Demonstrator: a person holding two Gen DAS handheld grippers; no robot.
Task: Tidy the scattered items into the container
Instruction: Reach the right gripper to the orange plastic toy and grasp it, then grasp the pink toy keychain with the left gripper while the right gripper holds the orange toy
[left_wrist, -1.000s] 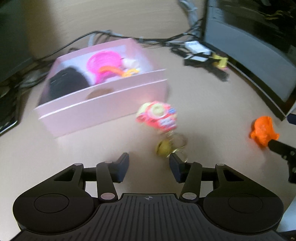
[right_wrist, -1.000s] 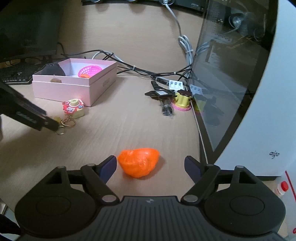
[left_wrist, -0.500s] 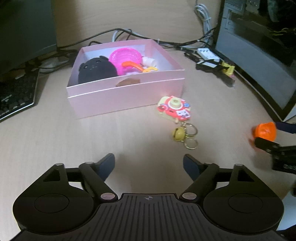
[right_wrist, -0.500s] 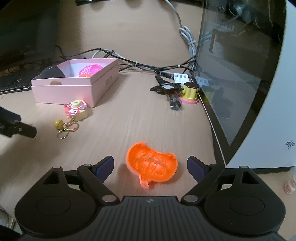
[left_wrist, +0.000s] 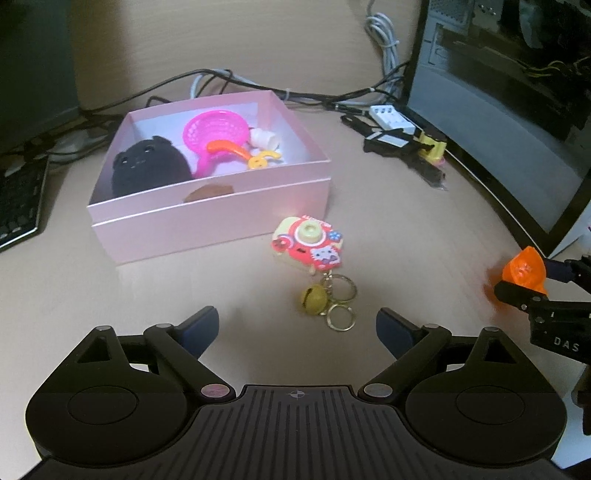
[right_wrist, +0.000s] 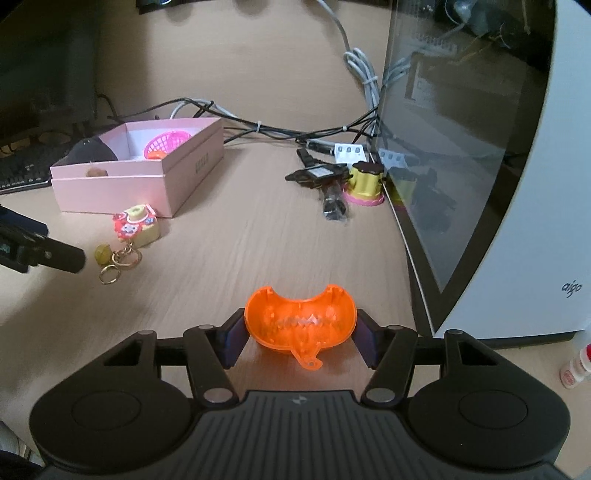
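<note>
At the right edge of the right wrist view, a white computer case (right_wrist: 546, 206) reads "aigo" low on its side. The pink box (left_wrist: 207, 218) sits upper left on the tabletop (left_wrist: 229, 295). The left tool (left_wrist: 297, 326), marked "DAS", has just widened, empty. The right tool (right_wrist: 300, 332) has just narrowed, pads pressing the orange shell (right_wrist: 300, 320) at bottom centre.
</note>
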